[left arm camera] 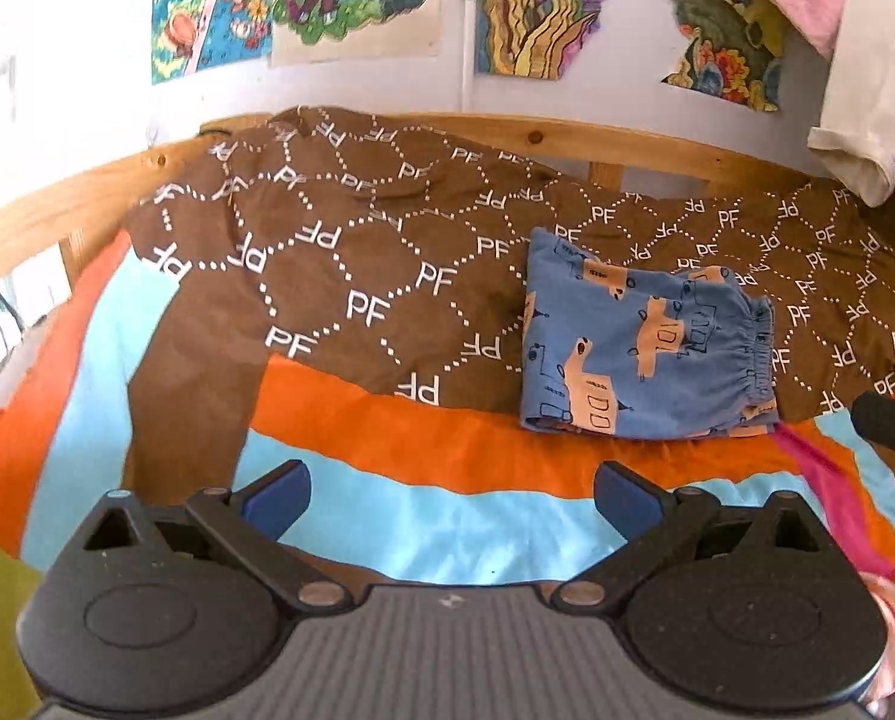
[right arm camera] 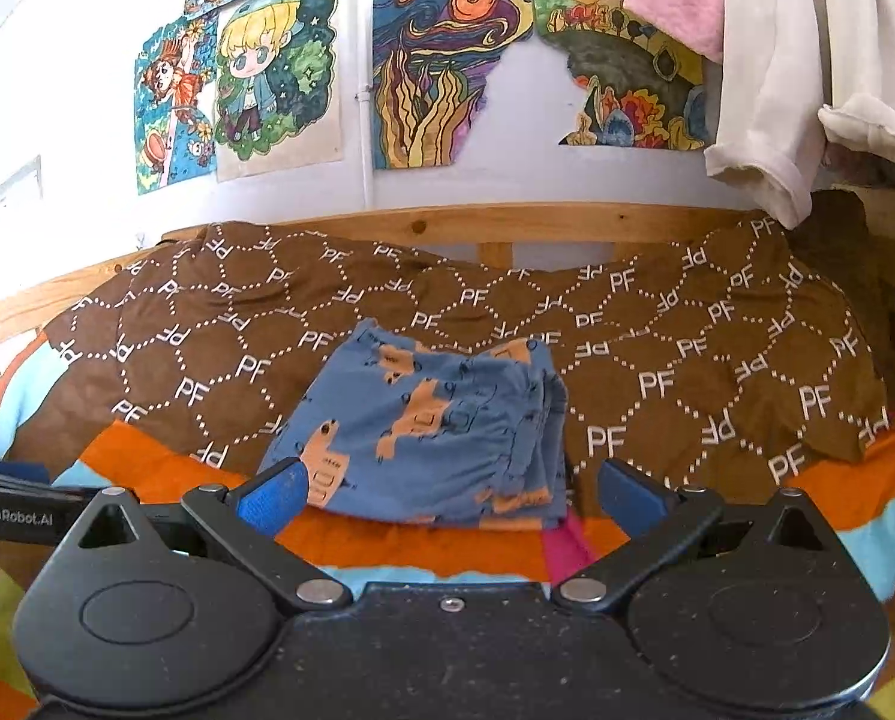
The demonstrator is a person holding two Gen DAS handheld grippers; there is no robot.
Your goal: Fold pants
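The folded blue pants (left arm camera: 648,339) (right arm camera: 429,426) are lying on the brown blanket (left arm camera: 351,264), at its near edge. The left gripper (left arm camera: 452,495) and right gripper (right arm camera: 450,495) are being held wide open, empty, short of that blanket.

Between your right jaws you see the pants (right arm camera: 429,426): soft matt blue cloth, gathered at the waistband. Beyond them lies the brown cover (right arm camera: 657,348), a smooth cloth with white print. Behind it, the bed rail (right arm camera: 447,222) is bare pale wood. Your gripper fingers (left arm camera: 276,495) look like matt blue plastic.
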